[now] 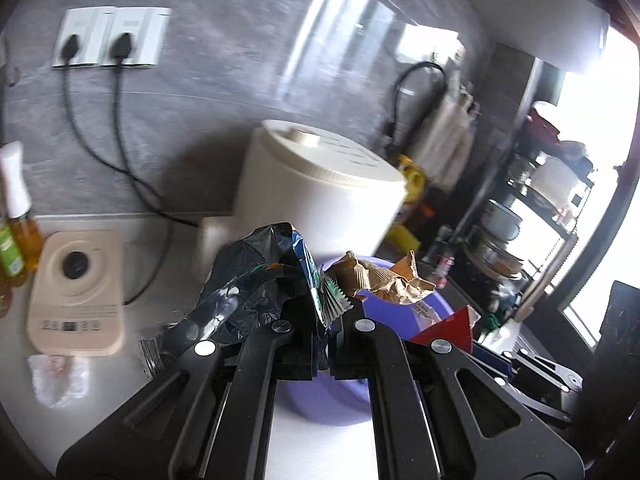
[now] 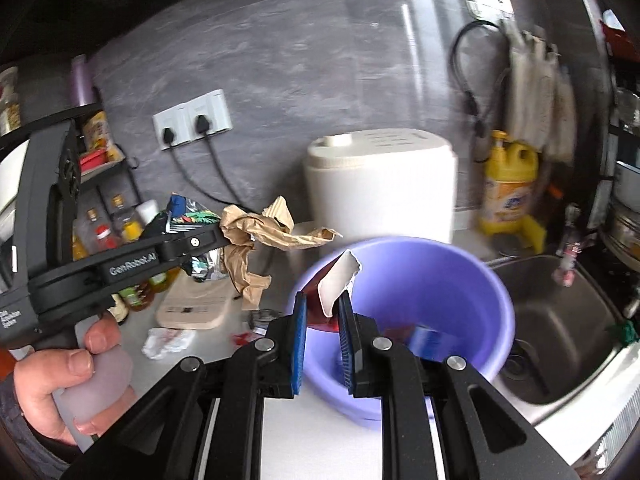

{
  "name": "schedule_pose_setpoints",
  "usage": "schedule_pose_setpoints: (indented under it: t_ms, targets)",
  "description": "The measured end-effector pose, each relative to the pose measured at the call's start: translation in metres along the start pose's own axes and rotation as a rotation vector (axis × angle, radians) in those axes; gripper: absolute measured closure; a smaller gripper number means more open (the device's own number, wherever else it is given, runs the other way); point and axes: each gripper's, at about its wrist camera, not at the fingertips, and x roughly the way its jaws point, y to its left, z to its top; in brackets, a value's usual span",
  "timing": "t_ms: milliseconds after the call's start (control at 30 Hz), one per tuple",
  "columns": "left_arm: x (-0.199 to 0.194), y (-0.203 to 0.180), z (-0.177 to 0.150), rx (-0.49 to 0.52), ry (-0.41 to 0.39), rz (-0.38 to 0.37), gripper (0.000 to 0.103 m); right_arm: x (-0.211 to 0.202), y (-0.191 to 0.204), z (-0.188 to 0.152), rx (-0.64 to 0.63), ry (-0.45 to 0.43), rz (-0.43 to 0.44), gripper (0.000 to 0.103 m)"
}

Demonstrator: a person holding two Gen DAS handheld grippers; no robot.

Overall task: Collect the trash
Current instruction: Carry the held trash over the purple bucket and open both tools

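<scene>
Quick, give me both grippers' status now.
Left gripper: shut on a snack wrapper and crumpled brown paper.
Right gripper: shut on a red and white carton scrap.

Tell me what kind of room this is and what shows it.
Most likely a home kitchen. A steel sink is set into the light countertop, a white countertop appliance stands against the grey wall, and a yellow detergent bottle sits beside it near the sink.

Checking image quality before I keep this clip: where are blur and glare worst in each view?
Left wrist view: the white cylindrical appliance and grey wall are motion-smeared, the window at right is blown out, while the left gripper stays sharp. Right wrist view: the purple plastic basin and yellow detergent bottle are smeared, and streaky reflections cross the wall.
</scene>
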Motion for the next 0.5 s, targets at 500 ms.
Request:
schedule_pose_setpoints:
  t_ms: [500]
  targets:
    - [0.068, -0.050, -0.030, 0.038, 0.136, -0.149, 0.099, -0.014, -0.069, -0.025, 0.074, 0.023, -0.134, 0.087]
